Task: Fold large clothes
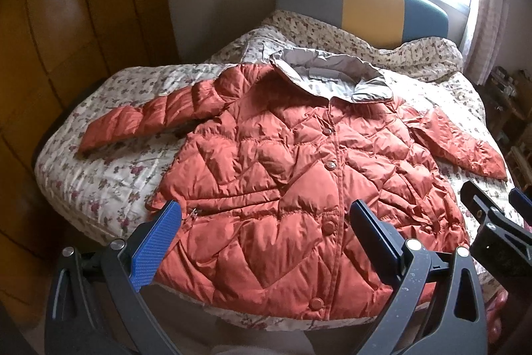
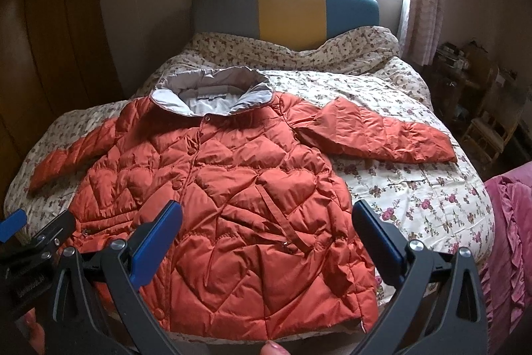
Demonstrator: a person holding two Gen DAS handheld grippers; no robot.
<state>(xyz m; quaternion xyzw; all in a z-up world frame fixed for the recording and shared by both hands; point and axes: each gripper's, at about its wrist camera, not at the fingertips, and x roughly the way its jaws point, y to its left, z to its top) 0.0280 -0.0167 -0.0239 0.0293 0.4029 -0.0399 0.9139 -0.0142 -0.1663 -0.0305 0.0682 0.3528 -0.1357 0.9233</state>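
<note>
Both claws — left gripper [image 1: 266,238], right gripper [image 2: 266,238] — gape empty above the jacket [image 1: 299,188] spread on the bed [image 1: 99,182]; only the right view shows a pink ruffled cloth [image 2: 508,238].

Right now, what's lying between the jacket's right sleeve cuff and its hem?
Only bare floral bedspread between the sleeve cuff and the orange puffer jacket's hem, in the right wrist view.

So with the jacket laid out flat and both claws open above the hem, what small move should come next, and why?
Probably the right claw goes to the right sleeve to fold it across the chest. The orange jacket lies flat, buttoned, face up on the floral bedspread, both sleeves spread outward, and neither the left claw nor the right holds anything.
</note>
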